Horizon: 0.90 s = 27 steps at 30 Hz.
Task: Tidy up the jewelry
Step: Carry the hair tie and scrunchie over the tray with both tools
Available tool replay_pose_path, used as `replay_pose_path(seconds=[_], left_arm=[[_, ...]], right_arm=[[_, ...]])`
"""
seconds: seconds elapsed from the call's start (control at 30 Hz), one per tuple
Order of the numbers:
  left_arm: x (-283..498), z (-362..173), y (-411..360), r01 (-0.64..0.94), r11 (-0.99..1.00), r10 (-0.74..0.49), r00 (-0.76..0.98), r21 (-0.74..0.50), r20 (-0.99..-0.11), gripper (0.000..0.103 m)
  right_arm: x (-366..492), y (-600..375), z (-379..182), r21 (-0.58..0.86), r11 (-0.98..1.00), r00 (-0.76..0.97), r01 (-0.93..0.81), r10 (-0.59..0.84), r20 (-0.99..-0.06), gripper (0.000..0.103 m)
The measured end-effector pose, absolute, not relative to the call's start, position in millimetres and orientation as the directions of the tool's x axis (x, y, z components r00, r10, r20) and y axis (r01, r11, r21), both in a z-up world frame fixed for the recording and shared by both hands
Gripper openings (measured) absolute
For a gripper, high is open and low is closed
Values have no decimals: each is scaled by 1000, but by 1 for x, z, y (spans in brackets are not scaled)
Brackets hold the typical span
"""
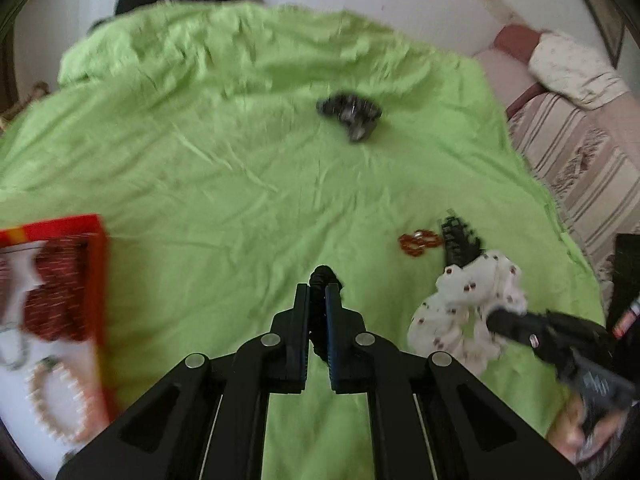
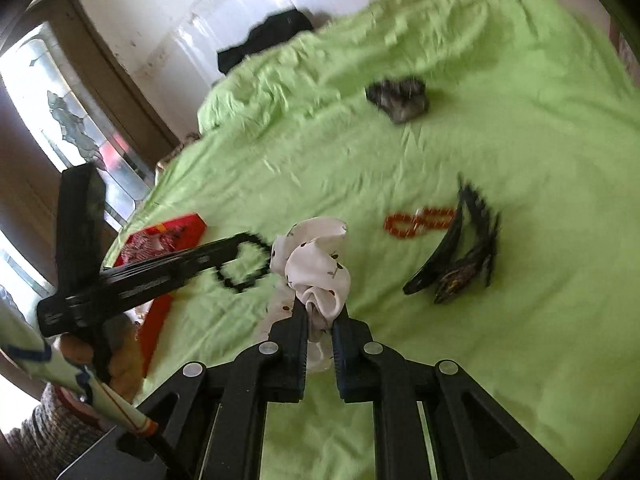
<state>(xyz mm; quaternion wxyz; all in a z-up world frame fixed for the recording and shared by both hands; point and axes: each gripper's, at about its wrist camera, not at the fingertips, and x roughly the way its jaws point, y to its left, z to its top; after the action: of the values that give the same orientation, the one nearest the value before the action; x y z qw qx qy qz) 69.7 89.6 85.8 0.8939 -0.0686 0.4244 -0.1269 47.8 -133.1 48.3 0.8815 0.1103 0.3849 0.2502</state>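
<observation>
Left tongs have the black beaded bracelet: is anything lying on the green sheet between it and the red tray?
Nothing visible. The left tongs grip the black beaded bracelet, and only bare green sheet lies between it and the red tray. The white scrunchie lies on the far side.

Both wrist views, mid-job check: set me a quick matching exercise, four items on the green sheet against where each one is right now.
Items:
1. white scrunchie
2. black bead bracelet
3. orange bead bracelet
4. black hair claw

Places:
A. loose on the green sheet, beside the black hair claw
B. pinched in the left gripper
C. pinched in the right gripper
D. loose on the sheet, on the side of the orange beads away from the red box

Pairs: 1-C, 2-B, 3-A, 4-D
</observation>
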Motion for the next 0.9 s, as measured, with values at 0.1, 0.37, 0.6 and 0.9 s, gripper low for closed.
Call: replay_pose_path(seconds=[0.1, 0.37, 0.6, 0.9], left_arm=[[34, 113, 115, 162, 954, -297, 651, -254, -699, 7], [-31, 151, 198, 21, 977, -150, 777, -212, -612, 7], [-46, 138, 287, -152, 958, -41, 769, -244, -638, 7], [-40, 106, 342, -266, 928, 2, 706, -263, -708, 7]], right_arm=[[39, -136, 54, 401, 849, 591, -346, 528, -609, 12], [25, -111, 37, 377, 858, 560, -348, 513, -650, 12], [6, -66, 42, 325, 855, 535, -405, 510, -674, 12], [-1, 38, 70, 408, 728, 394, -550, 658, -642, 12]])
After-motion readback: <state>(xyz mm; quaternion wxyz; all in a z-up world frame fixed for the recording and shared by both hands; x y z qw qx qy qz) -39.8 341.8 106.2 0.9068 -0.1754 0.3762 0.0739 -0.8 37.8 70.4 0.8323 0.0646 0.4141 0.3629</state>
